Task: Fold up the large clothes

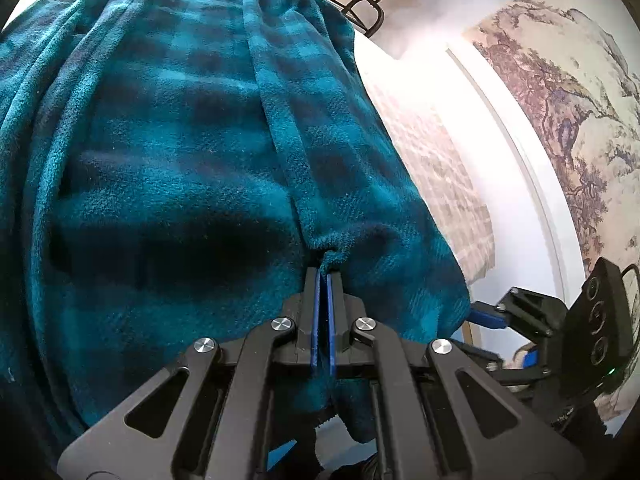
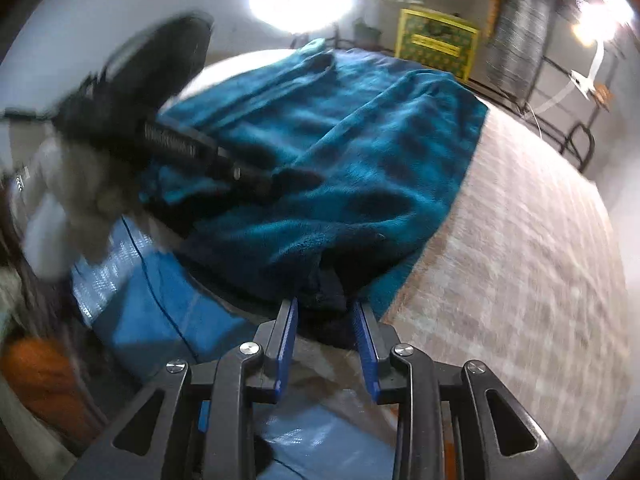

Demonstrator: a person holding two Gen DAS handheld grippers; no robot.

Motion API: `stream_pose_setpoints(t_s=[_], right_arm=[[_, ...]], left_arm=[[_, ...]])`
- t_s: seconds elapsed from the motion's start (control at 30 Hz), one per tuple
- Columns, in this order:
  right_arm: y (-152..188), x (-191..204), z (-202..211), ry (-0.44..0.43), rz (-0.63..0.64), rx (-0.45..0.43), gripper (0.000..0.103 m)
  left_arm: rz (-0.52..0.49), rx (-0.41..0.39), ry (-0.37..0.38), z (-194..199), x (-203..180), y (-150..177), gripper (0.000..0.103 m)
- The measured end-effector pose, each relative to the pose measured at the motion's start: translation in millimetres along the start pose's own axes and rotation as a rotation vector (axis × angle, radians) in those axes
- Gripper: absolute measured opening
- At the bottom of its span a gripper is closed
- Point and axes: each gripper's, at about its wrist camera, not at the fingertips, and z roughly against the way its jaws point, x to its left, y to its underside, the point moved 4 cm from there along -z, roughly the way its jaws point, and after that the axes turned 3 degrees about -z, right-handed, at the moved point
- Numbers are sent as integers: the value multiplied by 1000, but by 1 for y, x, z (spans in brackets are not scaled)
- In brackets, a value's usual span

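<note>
On the bed's pale cover lies the teal plaid garment, bunched, folding barely begun. Left gripper is clamped on a seam edge; right gripper stands part open, dark hem between its pads, not pinched. Only the right view shows the whole spread; left shows the pinch.

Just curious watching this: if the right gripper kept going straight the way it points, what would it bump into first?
Most likely the dark bunched edge of the teal plaid fleece garment, just beyond the right gripper; its fingers stand apart, seemingly not pressing it.
</note>
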Motion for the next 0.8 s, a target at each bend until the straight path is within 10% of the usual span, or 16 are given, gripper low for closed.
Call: stream_pose_setpoints(t_s=[0.63,0.8], right_arm=[[23,-20,14,-103,-259,27,8],[24,-22,20,-130,-259,42,34]], left_arm=[[-71,17,-51,-8,-7,3,1],[-117,-29,-91,10,-15,3,1]])
